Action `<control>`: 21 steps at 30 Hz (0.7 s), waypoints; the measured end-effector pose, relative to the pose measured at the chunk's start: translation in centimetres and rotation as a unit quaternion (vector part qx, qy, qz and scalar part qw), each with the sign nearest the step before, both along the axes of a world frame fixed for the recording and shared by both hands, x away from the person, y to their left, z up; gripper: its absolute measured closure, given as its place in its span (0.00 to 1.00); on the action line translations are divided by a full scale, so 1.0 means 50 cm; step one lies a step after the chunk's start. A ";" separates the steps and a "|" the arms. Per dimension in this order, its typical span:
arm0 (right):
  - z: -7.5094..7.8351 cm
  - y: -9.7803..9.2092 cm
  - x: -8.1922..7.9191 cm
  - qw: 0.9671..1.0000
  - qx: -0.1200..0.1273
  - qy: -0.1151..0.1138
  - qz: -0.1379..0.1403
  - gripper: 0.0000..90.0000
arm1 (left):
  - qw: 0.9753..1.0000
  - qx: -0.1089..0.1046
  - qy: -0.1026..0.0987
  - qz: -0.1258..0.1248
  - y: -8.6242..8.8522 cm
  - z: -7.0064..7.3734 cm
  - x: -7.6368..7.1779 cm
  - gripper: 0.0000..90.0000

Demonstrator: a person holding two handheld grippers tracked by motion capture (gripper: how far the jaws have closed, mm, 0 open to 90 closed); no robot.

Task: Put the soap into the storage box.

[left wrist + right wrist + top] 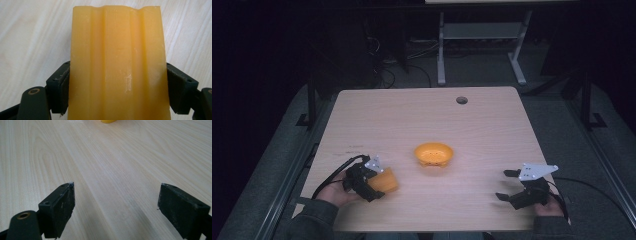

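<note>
The left hand-held gripper (379, 184) is clamped on a translucent orange ribbed plastic block (117, 62), its jaws pressing both long sides so the piece can be carried, probably toward the shallow orange plastic bowl (434, 154) at the middle of the pale wood surface (482, 125). The block sits low near the surface's front left edge. The right hand-held gripper (511, 185) waits at the front right, jaws wide apart and empty. The block's lower end is cut off between the jaws, and whether it touches the surface is unclear.

Bowl (434, 154) mid-table (422, 115); block (385, 181) at its near left (between left gripper (373, 182) fingers); right gripper (508, 185) near right.
</note>
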State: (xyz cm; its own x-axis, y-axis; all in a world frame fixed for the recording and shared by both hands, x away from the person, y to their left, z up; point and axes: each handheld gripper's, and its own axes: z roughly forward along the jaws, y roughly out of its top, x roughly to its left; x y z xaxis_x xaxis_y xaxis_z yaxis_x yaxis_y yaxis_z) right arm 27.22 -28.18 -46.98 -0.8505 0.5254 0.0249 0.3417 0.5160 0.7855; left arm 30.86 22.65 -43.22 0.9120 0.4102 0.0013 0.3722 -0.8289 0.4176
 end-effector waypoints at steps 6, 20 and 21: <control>0.002 -0.001 -0.002 1.000 0.003 -0.002 -0.003 0.15 | 1.000 0.001 -0.020 -0.007 -0.003 0.023 0.001 0.24; 0.004 -0.004 -0.001 1.000 0.006 -0.008 -0.004 0.15 | 1.000 -0.004 -0.024 -0.019 -0.023 0.064 0.021 0.24; 0.004 -0.004 -0.001 1.000 0.006 -0.008 -0.004 0.15 | 1.000 -0.004 -0.024 -0.019 -0.023 0.064 0.021 0.24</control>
State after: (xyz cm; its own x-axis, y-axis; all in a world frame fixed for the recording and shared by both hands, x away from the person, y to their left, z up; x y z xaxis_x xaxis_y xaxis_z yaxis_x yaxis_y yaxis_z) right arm 27.14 -28.39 -46.77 -0.8471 0.5311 0.0180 0.3326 0.5034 0.7975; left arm 31.89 21.51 -40.03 0.9258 0.3757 0.0418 0.3204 -0.8386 0.4406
